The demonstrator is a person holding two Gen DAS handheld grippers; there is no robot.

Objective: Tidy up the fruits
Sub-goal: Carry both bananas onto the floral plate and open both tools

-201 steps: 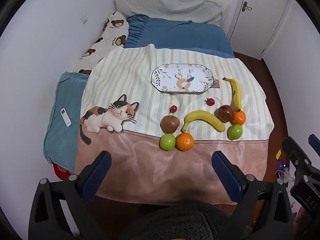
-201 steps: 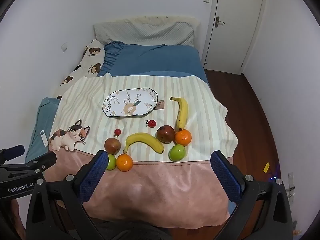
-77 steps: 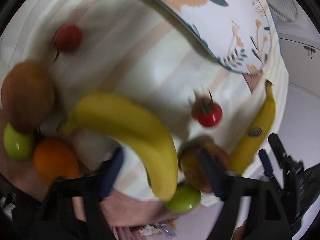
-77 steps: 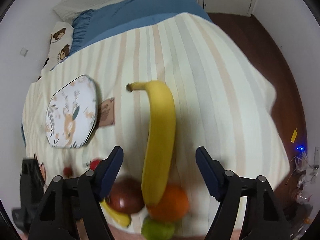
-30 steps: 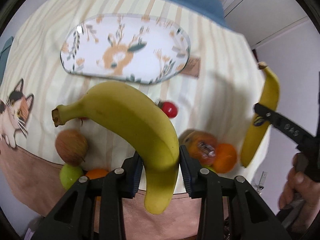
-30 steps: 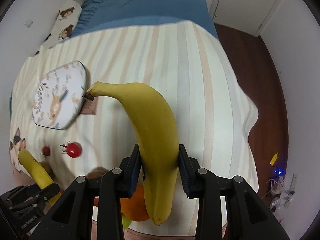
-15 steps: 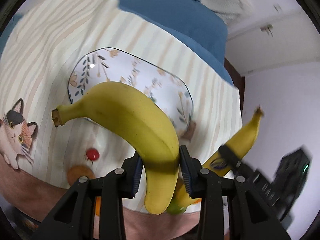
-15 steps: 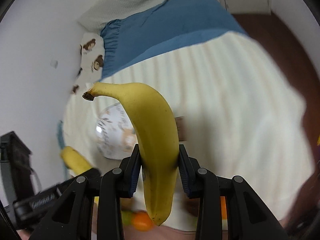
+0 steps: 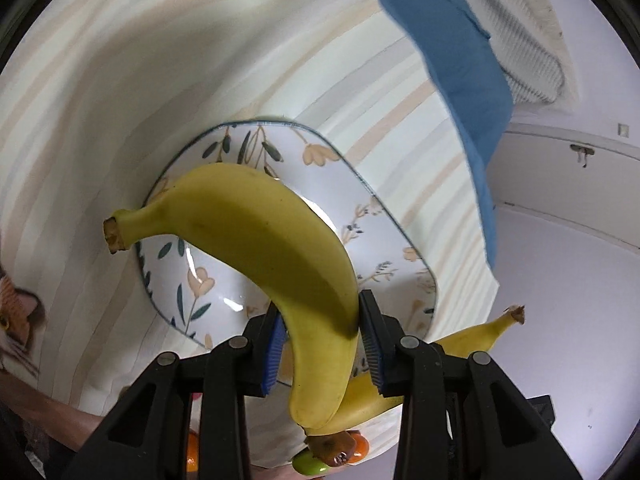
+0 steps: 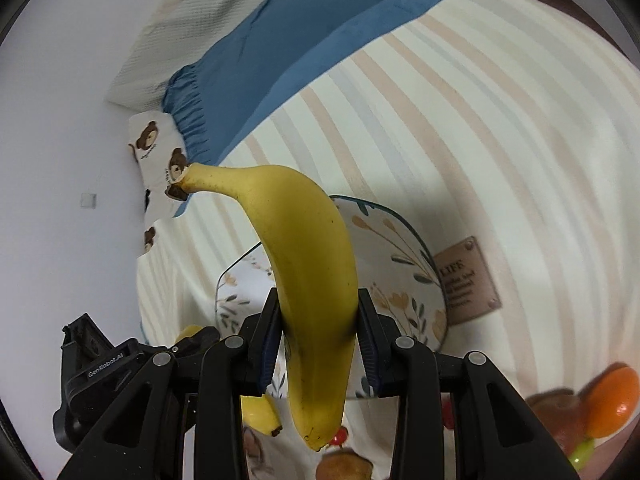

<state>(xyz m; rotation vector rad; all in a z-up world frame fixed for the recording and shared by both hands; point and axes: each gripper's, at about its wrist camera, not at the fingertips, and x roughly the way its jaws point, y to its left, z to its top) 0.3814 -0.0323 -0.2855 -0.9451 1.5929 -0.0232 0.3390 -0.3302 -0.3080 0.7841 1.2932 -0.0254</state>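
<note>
Your left hand-held gripper [image 9: 322, 344] clamps one banana [image 9: 272, 248], your right hand-held gripper [image 10: 318, 338] another banana [image 10: 308, 272], both above the plate [image 9: 360, 216] mid-bed. Nothing's plated yet; orange [image 10: 612, 396] and the rest wait near the bed's foot edge.

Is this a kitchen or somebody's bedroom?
It looks like a bedroom. The fruit and the flowery plate sit on a striped blanket spread over a bed, with a blue quilt and a teddy-bear pillow by the wall.
</note>
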